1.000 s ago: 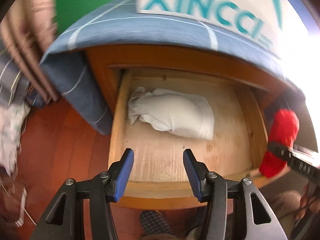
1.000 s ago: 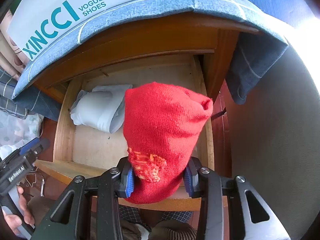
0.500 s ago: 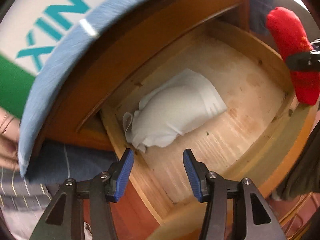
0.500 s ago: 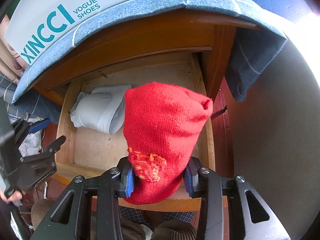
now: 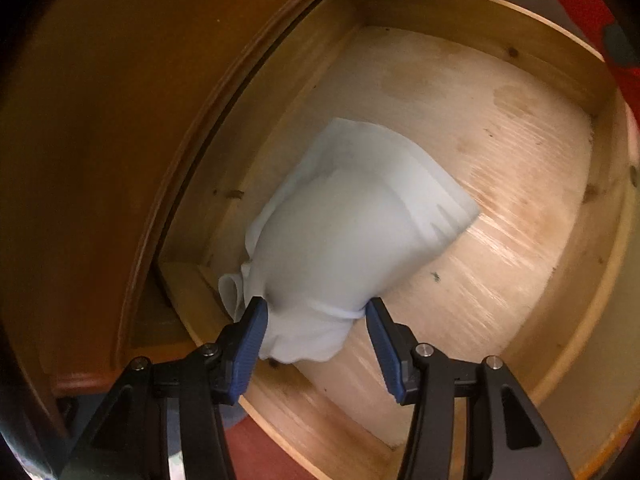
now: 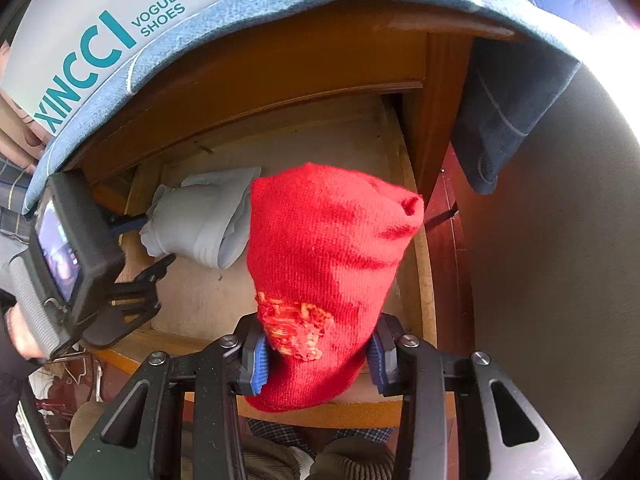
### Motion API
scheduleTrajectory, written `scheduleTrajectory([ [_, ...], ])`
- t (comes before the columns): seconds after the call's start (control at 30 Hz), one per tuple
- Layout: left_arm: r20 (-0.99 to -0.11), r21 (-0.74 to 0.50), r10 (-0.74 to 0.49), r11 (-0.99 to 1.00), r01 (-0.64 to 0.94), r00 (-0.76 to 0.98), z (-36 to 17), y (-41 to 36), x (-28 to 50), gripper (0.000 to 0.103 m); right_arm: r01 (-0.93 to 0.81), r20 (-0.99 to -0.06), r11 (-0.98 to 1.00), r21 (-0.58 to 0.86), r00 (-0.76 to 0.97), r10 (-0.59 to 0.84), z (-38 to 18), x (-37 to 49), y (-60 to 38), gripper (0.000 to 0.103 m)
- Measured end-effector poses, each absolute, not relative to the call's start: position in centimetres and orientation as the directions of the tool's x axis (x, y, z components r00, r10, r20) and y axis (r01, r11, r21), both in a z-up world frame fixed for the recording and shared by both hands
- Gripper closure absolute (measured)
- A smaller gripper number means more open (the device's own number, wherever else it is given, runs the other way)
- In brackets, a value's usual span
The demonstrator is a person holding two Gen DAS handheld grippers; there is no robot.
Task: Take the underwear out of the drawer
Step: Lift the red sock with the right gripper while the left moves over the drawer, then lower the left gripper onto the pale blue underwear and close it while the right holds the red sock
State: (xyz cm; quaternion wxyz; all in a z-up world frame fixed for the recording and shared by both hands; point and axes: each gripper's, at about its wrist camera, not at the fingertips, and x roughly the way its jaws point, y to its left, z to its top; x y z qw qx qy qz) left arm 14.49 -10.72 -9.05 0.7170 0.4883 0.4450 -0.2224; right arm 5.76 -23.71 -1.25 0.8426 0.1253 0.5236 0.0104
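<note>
Right gripper (image 6: 316, 354) is clamped on a red knitted garment (image 6: 328, 264), held above the drawer's front edge. Left gripper (image 5: 314, 334) sits inside the drawer (image 5: 500, 12), jaws apart, straddling the near end of the white folded underwear (image 5: 348, 236) — pads beside the cloth, not visibly pressing. The underwear lies on the drawer floor, toward the left rear corner. Step in hand: the grasp. Next move, as judged — close on the bunched end, then lift clear of the drawer front.
</note>
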Motion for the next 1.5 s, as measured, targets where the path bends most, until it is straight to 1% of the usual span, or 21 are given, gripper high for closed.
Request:
scheduleTrajectory([
  [0.17, -0.844, 0.522, 0.114, 0.405, 0.751, 0.525, -9.4, -11.5, 15.3, 0.050, 0.109, -0.882, 0.969, 0.222, 0.446, 0.152, -1.5, 5.9, -23.6, 0.067],
  [0.47, -0.798, 0.595, 0.135, 0.329, 0.733, 0.587, -10.5, -12.5, 15.9, 0.046, 0.109, -0.881, 0.964, 0.242, 0.441, 0.171, -1.8, 6.0, -24.0, 0.067],
  [0.73, -0.758, 0.646, 0.113, 0.260, 0.717, 0.642, -11.2, -13.2, 14.9, 0.046, 0.104, -0.880, 0.960, 0.259, 0.434, 0.190, -2.0, 6.1, -24.2, 0.067],
  [0.83, -0.732, 0.676, 0.105, 0.228, 0.700, 0.673, -11.1, -13.1, 13.4, 0.046, 0.104, -0.881, 0.958, 0.268, 0.430, 0.199, -2.2, 6.1, -24.4, 0.067],
  [0.9, -0.713, 0.698, 0.097, 0.200, 0.688, 0.695, -11.3, -12.8, 12.6, 0.042, 0.104, -0.880, 0.957, 0.271, 0.429, 0.203, -2.3, 6.2, -24.6, 0.067],
  [0.93, -0.703, 0.707, 0.088, 0.183, 0.683, 0.705, -11.3, -12.8, 12.2, 0.037, 0.104, -0.880, 0.956, 0.274, 0.428, 0.206, -2.3, 6.2, -24.7, 0.067],
  [0.97, -0.700, 0.711, 0.081, 0.173, 0.681, 0.710, -11.4, -12.8, 11.9, 0.036, 0.104, -0.880, 0.956, 0.273, 0.427, 0.205, -2.3, 6.4, -24.7, 0.067],
  [1.27, -0.710, 0.702, 0.032, 0.116, 0.702, 0.704, -12.3, -12.8, 9.7, 0.036, 0.105, -0.881, 0.956, 0.275, 0.425, 0.207, -2.7, 6.7, -25.1, 0.067],
  [1.5, -0.718, 0.695, 0.020, 0.073, 0.715, 0.696, -13.3, -12.8, 10.1, 0.035, 0.103, -0.883, 0.955, 0.277, 0.420, 0.211, -2.6, 6.9, -25.1, 0.067],
])
